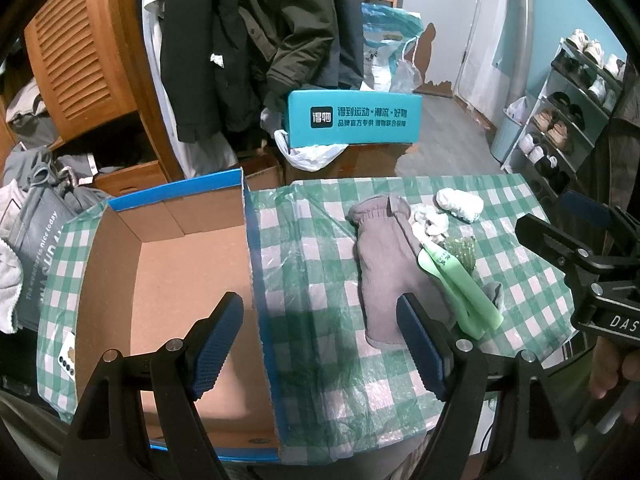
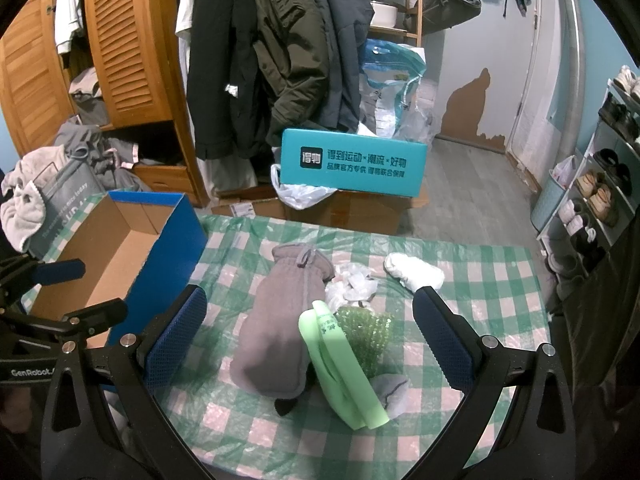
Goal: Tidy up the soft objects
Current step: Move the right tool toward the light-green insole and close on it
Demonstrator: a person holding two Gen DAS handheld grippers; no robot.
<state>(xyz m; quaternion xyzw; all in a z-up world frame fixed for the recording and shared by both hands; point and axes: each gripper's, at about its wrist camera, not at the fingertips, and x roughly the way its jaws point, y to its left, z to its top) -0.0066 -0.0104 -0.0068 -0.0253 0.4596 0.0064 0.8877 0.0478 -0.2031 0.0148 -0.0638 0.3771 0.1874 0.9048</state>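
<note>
A grey glove (image 1: pixel 386 264) (image 2: pixel 278 324) lies on the checked tablecloth (image 1: pixel 320 344). Beside it lie a light green folded piece (image 1: pixel 460 284) (image 2: pixel 340 364), a green beaded item (image 1: pixel 462 250) (image 2: pixel 366 332), crumpled white plastic (image 1: pixel 430 220) (image 2: pixel 352 282), a white sock (image 1: pixel 458 202) (image 2: pixel 416 270) and a small grey cloth (image 2: pixel 390 394). An open cardboard box (image 1: pixel 160 292) (image 2: pixel 112 248) with blue sides stands to the left. My left gripper (image 1: pixel 320 346) is open and empty, straddling the box's right wall. My right gripper (image 2: pixel 310 338) is open and empty above the glove and the green piece; it also shows in the left wrist view (image 1: pixel 576 248).
Beyond the table stand a teal shoebox (image 1: pixel 354 118) (image 2: pixel 352 164) on cardboard boxes, hanging coats (image 2: pixel 280 52), a wooden wardrobe (image 2: pixel 120 40) and a shoe rack (image 1: pixel 568 104) at the right. A phone (image 1: pixel 66 358) lies at the table's left edge. Piled clothes (image 2: pixel 60 168) sit at the left.
</note>
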